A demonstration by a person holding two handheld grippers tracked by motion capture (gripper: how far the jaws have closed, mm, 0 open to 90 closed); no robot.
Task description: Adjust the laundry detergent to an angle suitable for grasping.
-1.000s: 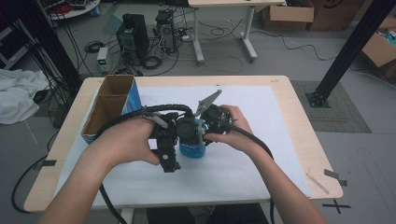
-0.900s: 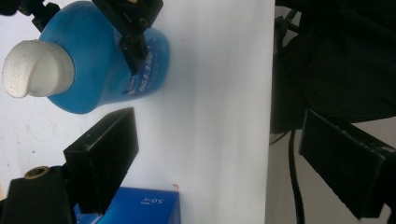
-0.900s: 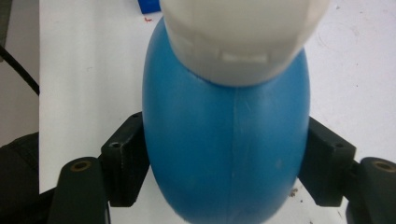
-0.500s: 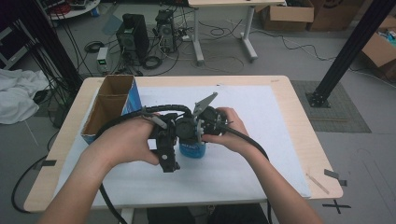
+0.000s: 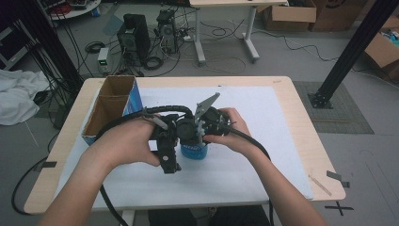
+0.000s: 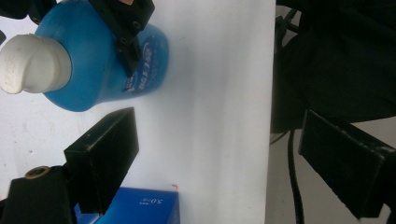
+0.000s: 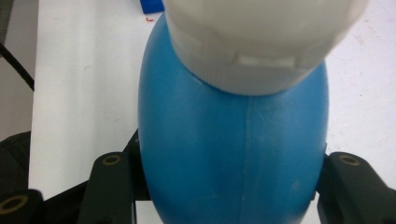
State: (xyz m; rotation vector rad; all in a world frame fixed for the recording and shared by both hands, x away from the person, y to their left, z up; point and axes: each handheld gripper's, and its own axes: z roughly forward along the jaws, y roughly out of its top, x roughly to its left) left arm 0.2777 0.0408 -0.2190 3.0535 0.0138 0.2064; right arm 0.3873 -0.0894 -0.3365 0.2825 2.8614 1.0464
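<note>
- At the middle of the bench [image 5: 291, 122], on its white mat [image 5: 263, 155], a blue bottle [image 5: 194, 151] with a white cap [image 6: 32, 63] stands between the two hand-held grippers.
- The right gripper [image 5: 203, 134] has just been closing its jaws, and the bottle's body is between them: in the right gripper view the blue wall fills the gap from one black jaw to the other, so the jaws grip the bottle at its belly, below the cap.
- That low, broad hold seems chosen to steady the bottle and leave the cap free for the other tool.
- The left gripper [image 6: 224, 154] has its jaws spread wide with nothing between them; in its own view the bottle lies up and to the left of them, apart from both pads.
- In the high view the left gripper [image 5: 167, 141] sits just beside the bottle, on its left, with the person's left hand [image 5: 124, 146] wrapped round it; the right hand [image 5: 230, 132] holds its tool from the other side.
- My guess is that the left jaws are waiting to come onto the cap while the right ones hold the body fast.
- An open cardboard box [image 5: 110, 110] with a blue side stands near the bench's far left edge, well apart from the bottle and not in use.
</note>
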